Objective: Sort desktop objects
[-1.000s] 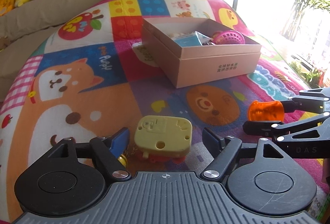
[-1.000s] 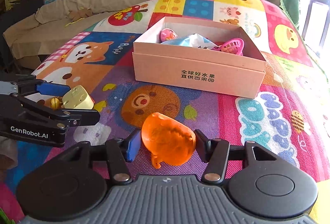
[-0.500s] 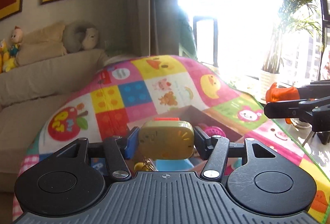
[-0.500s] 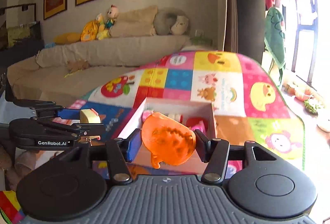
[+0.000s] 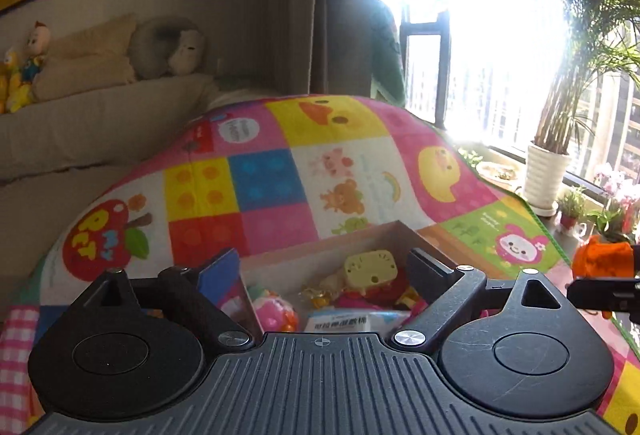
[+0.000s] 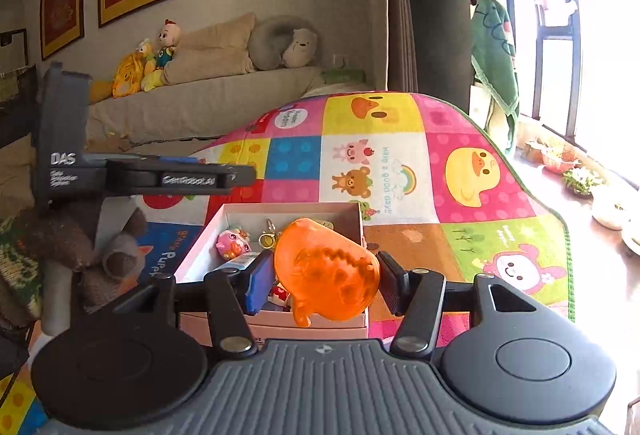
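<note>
A pink cardboard box (image 5: 320, 253) sits on the colourful play mat. My left gripper (image 5: 324, 269) is open above the box. The yellow toy (image 5: 370, 269) lies inside it among a pink toy (image 5: 272, 313), a packet and other small items. My right gripper (image 6: 324, 275) is shut on a translucent orange toy (image 6: 326, 273) and holds it over the box's (image 6: 276, 209) near right part. The orange toy (image 5: 600, 259) also shows at the right edge of the left wrist view. The left gripper's body (image 6: 132, 175) shows at left in the right wrist view.
A sofa (image 6: 208, 103) with plush toys and cushions stands behind the mat. A window sill with potted plants (image 5: 546, 171) runs along the right. A brown plush toy (image 6: 80, 247) lies at the mat's left edge.
My left gripper lifted the yellow toy over the box, then opened; the toy now lies in the box. My right gripper carried the orange toy up over the box.
</note>
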`<action>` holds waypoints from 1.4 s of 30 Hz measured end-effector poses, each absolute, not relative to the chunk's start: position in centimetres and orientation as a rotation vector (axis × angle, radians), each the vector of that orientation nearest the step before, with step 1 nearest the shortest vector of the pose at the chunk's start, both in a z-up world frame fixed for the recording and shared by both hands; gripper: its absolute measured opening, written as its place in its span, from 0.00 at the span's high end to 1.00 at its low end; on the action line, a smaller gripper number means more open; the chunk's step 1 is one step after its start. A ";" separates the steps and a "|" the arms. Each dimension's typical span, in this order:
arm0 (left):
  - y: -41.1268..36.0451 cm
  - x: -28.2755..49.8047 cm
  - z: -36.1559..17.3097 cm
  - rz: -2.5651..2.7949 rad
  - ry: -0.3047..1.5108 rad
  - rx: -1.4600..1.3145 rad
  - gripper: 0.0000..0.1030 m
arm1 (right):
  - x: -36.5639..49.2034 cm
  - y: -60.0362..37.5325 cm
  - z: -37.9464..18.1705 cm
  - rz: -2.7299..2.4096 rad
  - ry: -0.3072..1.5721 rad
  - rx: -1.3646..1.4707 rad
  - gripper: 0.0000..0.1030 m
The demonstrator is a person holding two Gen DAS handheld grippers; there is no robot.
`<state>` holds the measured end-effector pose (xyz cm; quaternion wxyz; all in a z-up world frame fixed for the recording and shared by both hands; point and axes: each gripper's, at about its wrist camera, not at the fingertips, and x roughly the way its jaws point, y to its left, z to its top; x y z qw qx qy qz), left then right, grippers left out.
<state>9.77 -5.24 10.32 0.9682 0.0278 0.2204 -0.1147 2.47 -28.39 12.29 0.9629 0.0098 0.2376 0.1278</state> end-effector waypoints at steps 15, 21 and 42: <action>-2.1 0.5 3.9 -0.176 0.628 -0.003 0.02 | 13.7 -22.1 12.8 0.267 0.489 0.152 0.34; -1.5 0.0 2.7 -0.130 0.664 -0.011 0.02 | 8.1 -25.0 10.3 0.224 0.524 0.108 0.15; -1.9 3.0 3.0 -0.036 0.665 0.060 0.00 | -1.5 -25.8 2.2 0.238 0.704 0.038 0.00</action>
